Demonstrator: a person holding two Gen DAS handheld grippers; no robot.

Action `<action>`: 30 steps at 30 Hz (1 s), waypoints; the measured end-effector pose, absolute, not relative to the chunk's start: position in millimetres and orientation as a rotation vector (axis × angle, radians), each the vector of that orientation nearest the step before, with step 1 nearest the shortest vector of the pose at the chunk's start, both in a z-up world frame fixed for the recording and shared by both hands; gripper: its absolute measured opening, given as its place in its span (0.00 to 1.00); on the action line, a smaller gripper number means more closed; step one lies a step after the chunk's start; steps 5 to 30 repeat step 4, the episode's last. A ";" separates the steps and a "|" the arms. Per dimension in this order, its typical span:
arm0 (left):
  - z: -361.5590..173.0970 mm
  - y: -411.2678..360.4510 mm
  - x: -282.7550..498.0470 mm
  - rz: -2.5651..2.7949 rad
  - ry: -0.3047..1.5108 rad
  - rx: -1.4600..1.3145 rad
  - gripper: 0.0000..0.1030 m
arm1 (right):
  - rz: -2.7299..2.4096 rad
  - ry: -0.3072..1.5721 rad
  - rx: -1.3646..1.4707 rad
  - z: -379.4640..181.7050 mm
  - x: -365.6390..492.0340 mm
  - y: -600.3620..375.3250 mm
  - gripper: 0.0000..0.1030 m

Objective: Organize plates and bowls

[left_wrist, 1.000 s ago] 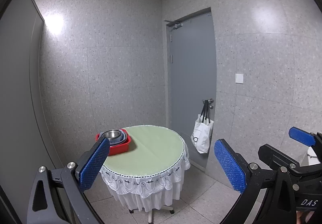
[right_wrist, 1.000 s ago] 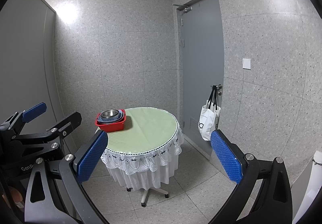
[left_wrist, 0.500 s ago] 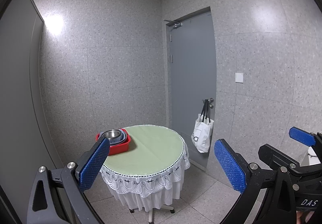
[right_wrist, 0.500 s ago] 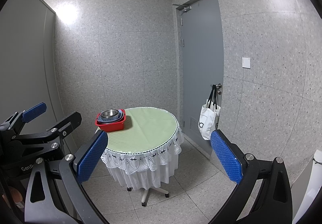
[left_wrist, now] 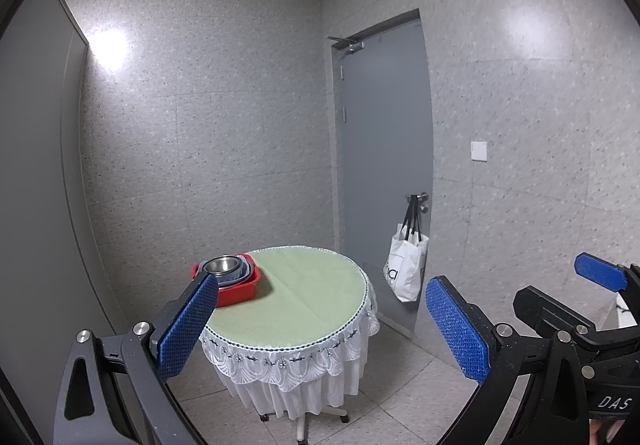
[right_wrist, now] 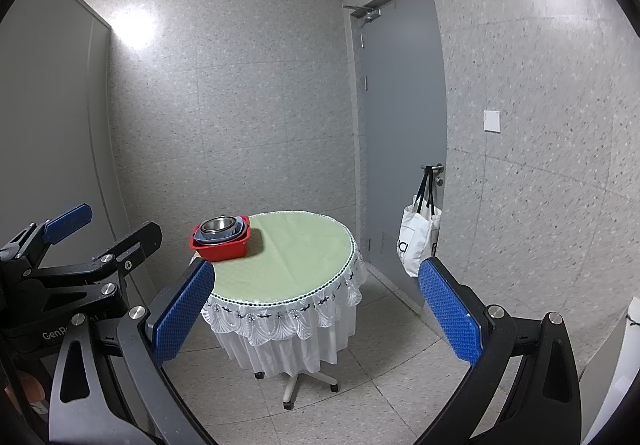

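A red square basin point(left_wrist: 240, 291) point(right_wrist: 223, 247) stands at the far left of a round table point(left_wrist: 304, 309) point(right_wrist: 288, 261) with a pale green cloth. Nested in it are a bluish bowl and, on top, a steel bowl point(left_wrist: 222, 265) point(right_wrist: 218, 224). My left gripper point(left_wrist: 320, 317) is open and empty, well back from the table. My right gripper point(right_wrist: 316, 293) is open and empty too, also well short of the table. The left gripper shows at the left edge of the right wrist view point(right_wrist: 104, 229), and the right gripper at the right edge of the left wrist view point(left_wrist: 560, 285).
The table has a white lace skirt and a wheeled pedestal base point(right_wrist: 296, 385) on a tiled floor. A grey door point(left_wrist: 384, 165) is behind it to the right, with a white tote bag point(left_wrist: 404, 269) point(right_wrist: 418, 245) hanging from the handle. Speckled walls close in the room.
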State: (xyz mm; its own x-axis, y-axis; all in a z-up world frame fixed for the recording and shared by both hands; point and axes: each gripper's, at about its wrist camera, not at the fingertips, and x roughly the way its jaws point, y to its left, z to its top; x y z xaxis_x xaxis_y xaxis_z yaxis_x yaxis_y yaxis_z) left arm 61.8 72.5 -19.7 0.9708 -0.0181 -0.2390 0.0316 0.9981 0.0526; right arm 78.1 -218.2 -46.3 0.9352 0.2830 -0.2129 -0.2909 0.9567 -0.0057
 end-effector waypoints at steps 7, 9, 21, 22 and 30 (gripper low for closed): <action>-20.7 64.4 67.5 -0.025 0.247 0.061 1.00 | 0.299 0.221 -0.027 -47.9 86.2 -226.4 1.00; -20.7 64.4 67.5 -0.025 0.247 0.061 1.00 | 0.299 0.221 -0.027 -47.9 86.2 -226.4 1.00; -20.7 64.4 67.5 -0.025 0.247 0.061 1.00 | 0.299 0.221 -0.027 -47.9 86.2 -226.4 1.00; -20.7 64.4 67.5 -0.025 0.247 0.061 1.00 | 0.299 0.221 -0.027 -47.9 86.2 -226.4 1.00; -20.7 64.4 67.5 -0.025 0.247 0.061 1.00 | 0.299 0.221 -0.027 -47.9 86.2 -226.4 1.00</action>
